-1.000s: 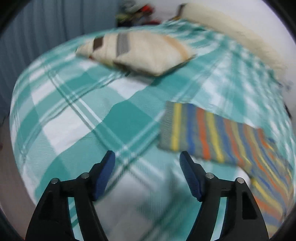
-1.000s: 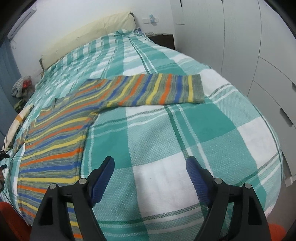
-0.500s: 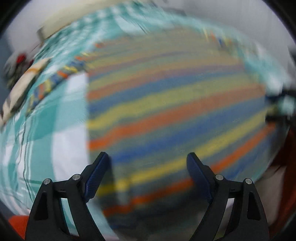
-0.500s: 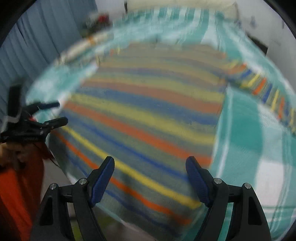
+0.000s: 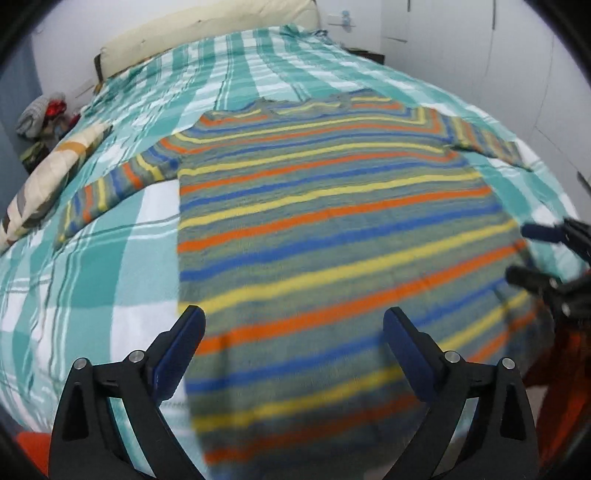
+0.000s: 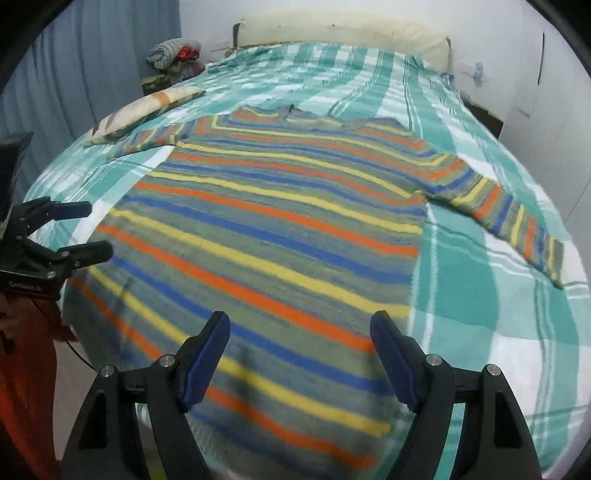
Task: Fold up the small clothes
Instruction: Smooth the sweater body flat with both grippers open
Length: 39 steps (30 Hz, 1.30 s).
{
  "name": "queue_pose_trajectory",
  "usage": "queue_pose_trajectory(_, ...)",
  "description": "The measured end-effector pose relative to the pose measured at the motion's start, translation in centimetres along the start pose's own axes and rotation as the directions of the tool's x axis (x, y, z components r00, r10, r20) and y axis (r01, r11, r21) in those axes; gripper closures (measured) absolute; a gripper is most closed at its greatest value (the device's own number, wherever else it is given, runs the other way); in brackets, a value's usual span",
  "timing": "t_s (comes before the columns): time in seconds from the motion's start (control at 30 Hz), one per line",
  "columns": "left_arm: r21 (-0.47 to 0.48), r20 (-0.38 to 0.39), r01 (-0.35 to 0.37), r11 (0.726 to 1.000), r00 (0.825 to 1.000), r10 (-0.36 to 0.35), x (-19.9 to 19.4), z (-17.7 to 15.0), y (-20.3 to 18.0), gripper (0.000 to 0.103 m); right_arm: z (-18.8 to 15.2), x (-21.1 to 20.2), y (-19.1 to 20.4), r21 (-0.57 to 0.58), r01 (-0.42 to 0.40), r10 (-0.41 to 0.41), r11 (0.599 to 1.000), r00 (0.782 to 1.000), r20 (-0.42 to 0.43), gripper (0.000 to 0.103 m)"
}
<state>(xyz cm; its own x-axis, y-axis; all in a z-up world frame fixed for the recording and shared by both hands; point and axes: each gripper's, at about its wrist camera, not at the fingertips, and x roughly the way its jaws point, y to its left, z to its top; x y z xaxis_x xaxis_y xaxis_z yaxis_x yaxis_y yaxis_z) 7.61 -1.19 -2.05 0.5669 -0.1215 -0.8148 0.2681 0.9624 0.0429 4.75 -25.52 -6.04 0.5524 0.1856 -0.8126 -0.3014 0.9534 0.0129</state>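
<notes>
Patterned pillow [image 5: 48, 181] lies at the bed's left edge, near one sleeve tip; striped sweater [image 5: 325, 236] lies flat, front down the middle of the teal plaid bedspread [image 5: 92, 273], both sleeves spread out sideways; left gripper [image 5: 293, 332] hovers over the hem's left part, jaws opening wide, nothing gripped; right gripper [image 6: 299, 339] hovers over the hem's right part, jaws apart, nothing between the pads; headboard cushion [image 6: 343, 31] at far end.
</notes>
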Motion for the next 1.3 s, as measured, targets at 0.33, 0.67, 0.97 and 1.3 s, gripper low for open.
queue_pose_trajectory(0.33, -0.030, 0.000, -0.020, 0.999, 1.000, 0.020, 2.7, -3.0, 0.2, 0.000, -1.8, 3.7, -0.5, 0.031, -0.013, 0.016, 0.999, 0.995, -0.097, 0.017)
queue_pose_trajectory(0.67, -0.056, 0.004, 0.017, 0.998, 1.000, -0.017, 1.0, -2.2, 1.2, 0.002, -1.9, 3.1, 0.0, 0.030, -0.007, 0.010, 1.000, 0.996, -0.086, 0.012)
queue_pose_trajectory(0.97, -0.213, 0.134, -0.025, 0.977, 0.989, 0.055, 0.5, 3.8, 6.1, 0.001, -0.7, -2.0, -5.7, 0.231, 0.128, -0.160, 0.964, 0.979, 0.128, 0.012)
queue_pose_trajectory(1.3, -0.201, 0.000, -0.167, 0.965, 0.985, 0.170, 13.1, 10.2, 3.8, 0.000, -2.2, -1.6, -11.3, 0.429, 0.203, -0.244, 0.880, 0.969, 0.042, 0.012)
